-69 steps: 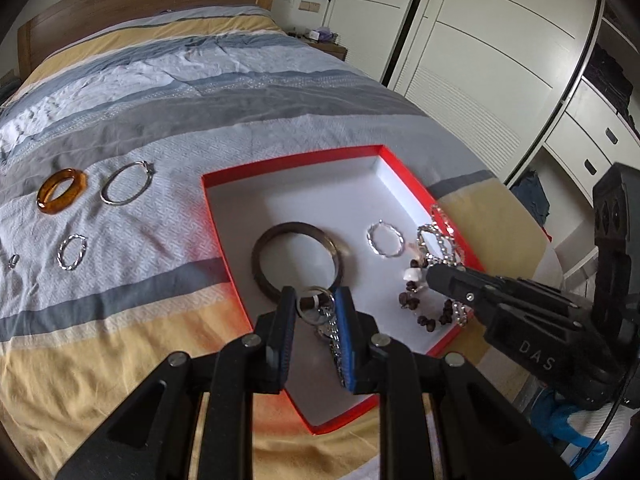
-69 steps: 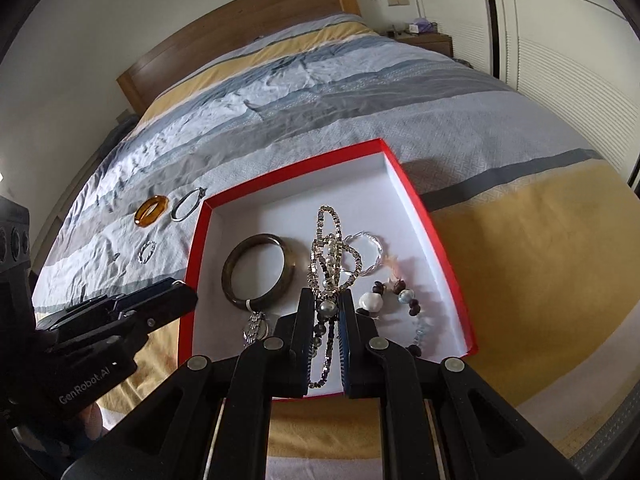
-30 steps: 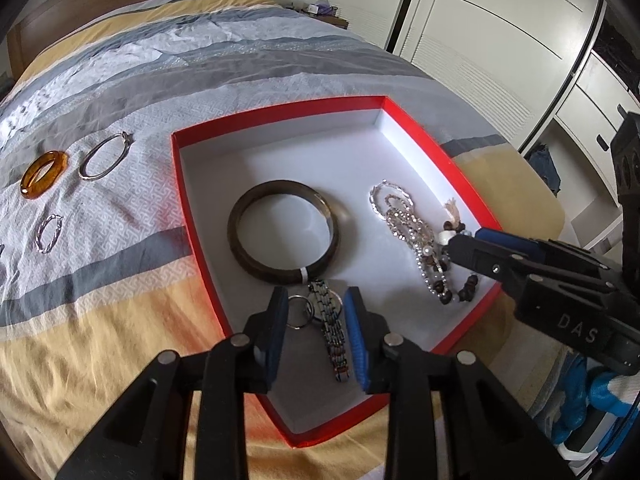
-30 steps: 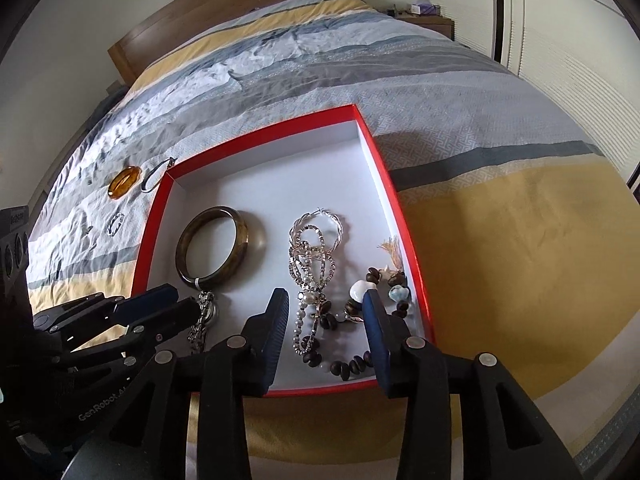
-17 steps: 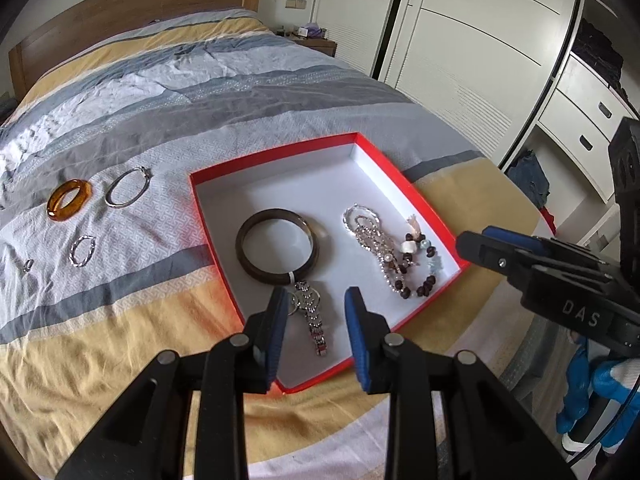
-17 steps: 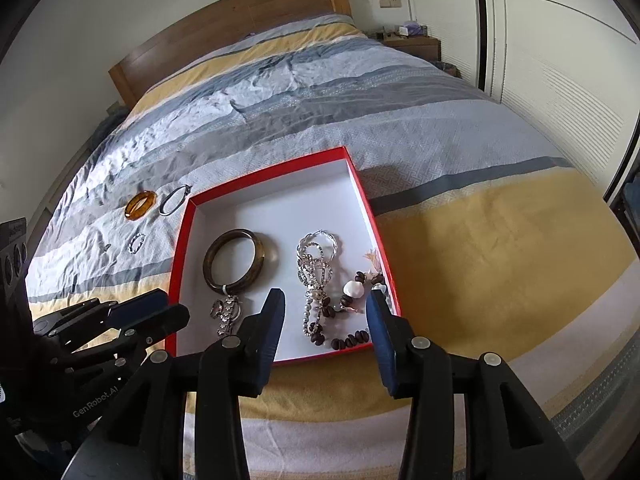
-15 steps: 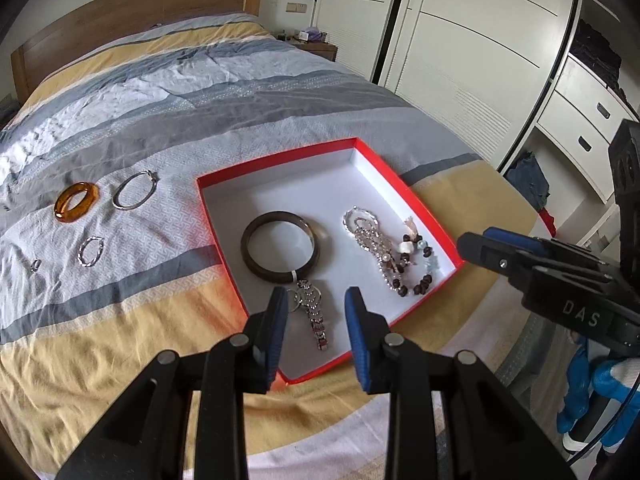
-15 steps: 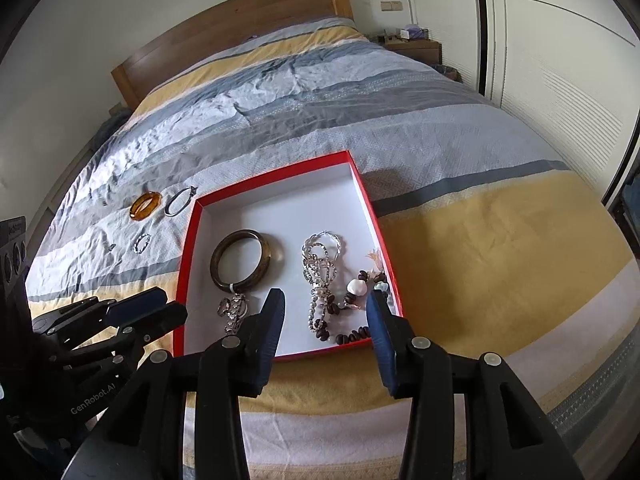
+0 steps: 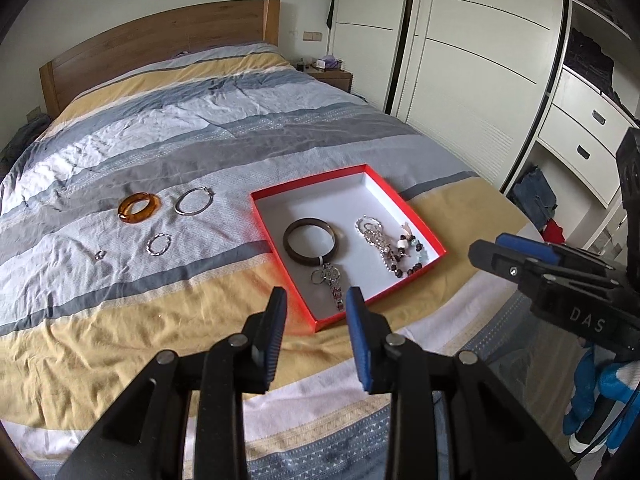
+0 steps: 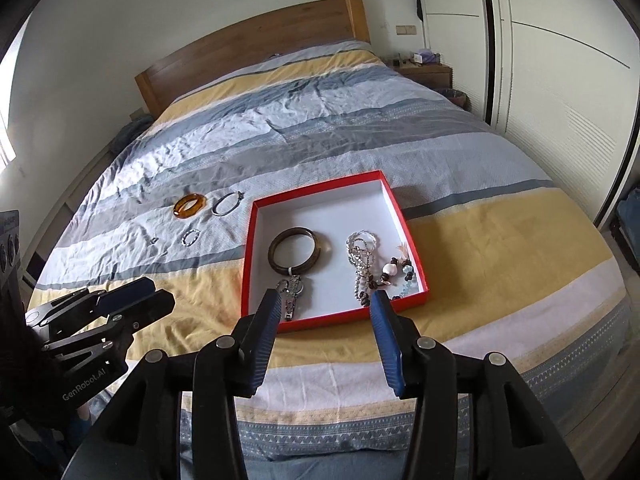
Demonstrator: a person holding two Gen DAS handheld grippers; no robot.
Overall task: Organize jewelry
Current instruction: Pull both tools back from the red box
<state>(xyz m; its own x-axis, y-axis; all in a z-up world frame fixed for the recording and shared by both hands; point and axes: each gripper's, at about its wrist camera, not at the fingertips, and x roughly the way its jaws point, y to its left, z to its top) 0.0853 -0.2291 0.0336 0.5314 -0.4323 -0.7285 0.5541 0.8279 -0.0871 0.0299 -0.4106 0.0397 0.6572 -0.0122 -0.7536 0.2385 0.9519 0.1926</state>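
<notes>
Red box, left wrist view: the red cardboard box sits on the striped bedspread, its white floor holding a dark bangle, a keyring charm and a heap of chains and beads.
Loose pieces, left wrist view: an amber ring-shaped bangle, a thin silver hoop, a small twisted silver ring and a tiny piece lie on the cover left of the box, well apart from it.
Left gripper: the left gripper hangs above the near edge of the box, jaws apart, nothing between them.
Handling judgement: the amber bangle looks stiff, smooth and likely slippery; pinching across its band seems best. The hoop and small ring are light and thin, sunk a little in soft cloth, so a low pinch on the rim would probably be needed.
Right wrist view, box: the same box, with the bangle, charm and bead heap inside.
Right gripper: the right gripper hovers over the box's near rim, jaws wide apart and empty.
Chains: limp and tangle-prone; they would sag if lifted at one point.
</notes>
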